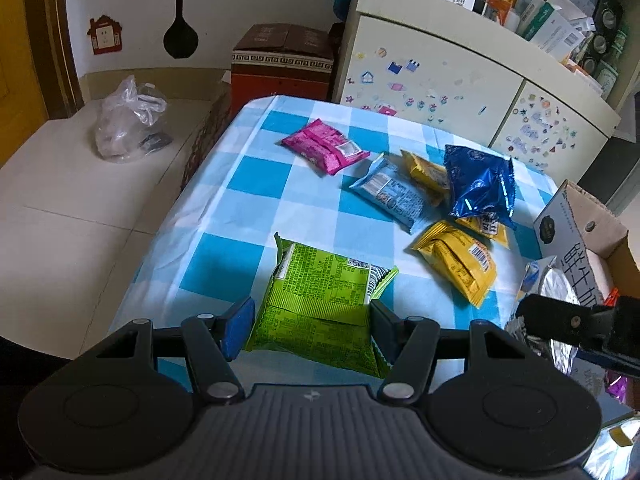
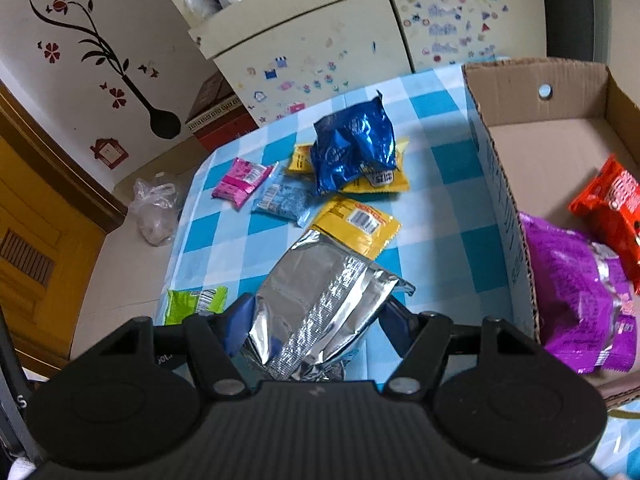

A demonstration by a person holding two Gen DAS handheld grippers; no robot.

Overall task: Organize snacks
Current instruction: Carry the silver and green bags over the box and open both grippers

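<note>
My left gripper (image 1: 310, 326) is around a green snack bag (image 1: 324, 300) on the blue-and-white checked tablecloth (image 1: 248, 184); its fingers touch the bag's sides. My right gripper (image 2: 314, 320) is shut on a silver foil bag (image 2: 316, 300), held above the table left of a cardboard box (image 2: 500, 208). The box holds a purple bag (image 2: 576, 292) and a red bag (image 2: 612, 208). On the table lie a pink bag (image 1: 324, 146), a light blue bag (image 1: 390, 192), a dark blue bag (image 1: 480, 186) and yellow bags (image 1: 460, 264).
A cream cabinet (image 1: 440, 92) with stickers stands behind the table. A brown and red carton (image 1: 282, 62) and a clear plastic bag (image 1: 128, 120) sit to the left on a low ledge. The table's left edge drops off near the green bag.
</note>
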